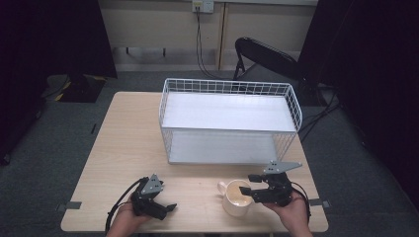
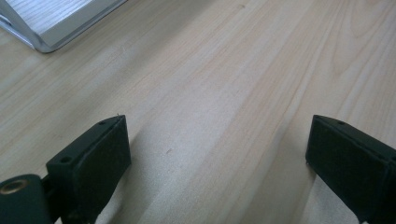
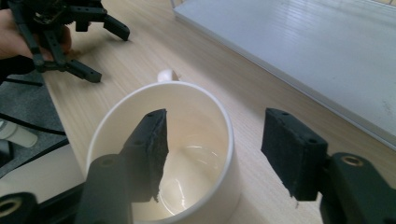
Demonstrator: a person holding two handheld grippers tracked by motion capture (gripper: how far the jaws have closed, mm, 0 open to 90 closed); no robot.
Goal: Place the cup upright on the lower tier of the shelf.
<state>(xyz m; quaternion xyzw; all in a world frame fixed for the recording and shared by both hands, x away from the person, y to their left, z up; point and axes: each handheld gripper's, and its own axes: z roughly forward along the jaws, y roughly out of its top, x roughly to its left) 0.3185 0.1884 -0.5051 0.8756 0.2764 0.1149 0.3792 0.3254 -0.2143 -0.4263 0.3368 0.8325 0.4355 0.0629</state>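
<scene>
A white mug (image 1: 236, 201) stands near the table's front edge on the right, its handle (image 1: 221, 186) pointing left. My right gripper (image 1: 246, 183) straddles the mug's right wall. In the right gripper view one jaw hangs inside the mug (image 3: 196, 105) and the other stands outside it, and a gap shows between the outer pad (image 3: 292, 154) and the rim. My left gripper (image 1: 165, 209) rests low over the table at the front left, open with nothing between its jaws (image 2: 218, 122). The right gripper view also shows the left gripper (image 3: 109, 55) beyond the mug.
A white wire basket (image 1: 227, 86) with a solid white floor (image 3: 303, 42) takes up the back middle of the wooden table (image 1: 128, 148). One corner of the basket (image 2: 51, 23) lies ahead of the left gripper. A black chair (image 1: 267, 54) stands behind the table.
</scene>
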